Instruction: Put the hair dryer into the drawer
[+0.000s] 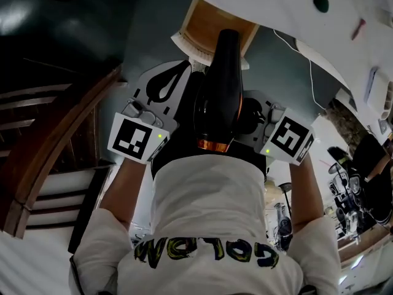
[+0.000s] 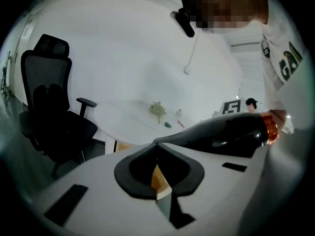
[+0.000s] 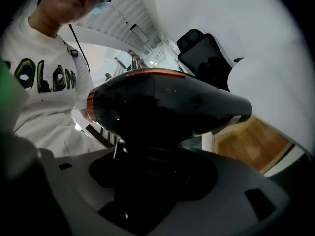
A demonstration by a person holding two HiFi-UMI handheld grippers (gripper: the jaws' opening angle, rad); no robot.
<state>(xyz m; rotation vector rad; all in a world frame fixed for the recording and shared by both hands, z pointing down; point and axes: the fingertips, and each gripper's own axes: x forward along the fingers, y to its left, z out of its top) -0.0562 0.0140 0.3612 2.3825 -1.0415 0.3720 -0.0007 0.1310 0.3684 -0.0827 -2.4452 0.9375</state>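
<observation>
The glossy black hair dryer (orange ring at its rear) hangs above the open pale-wood drawer, its handle clamped in the right gripper. The left gripper sits alongside, fingers together and empty. Below are a dark floor and a curved white table.

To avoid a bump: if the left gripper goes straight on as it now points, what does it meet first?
The left gripper would probably meet the drawer at its front edge, under the table; depth is unclear.

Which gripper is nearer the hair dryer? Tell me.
Right. The right gripper is clamped on the handle of the hair dryer; the left gripper sits beside its barrel, jaws together, empty.
</observation>
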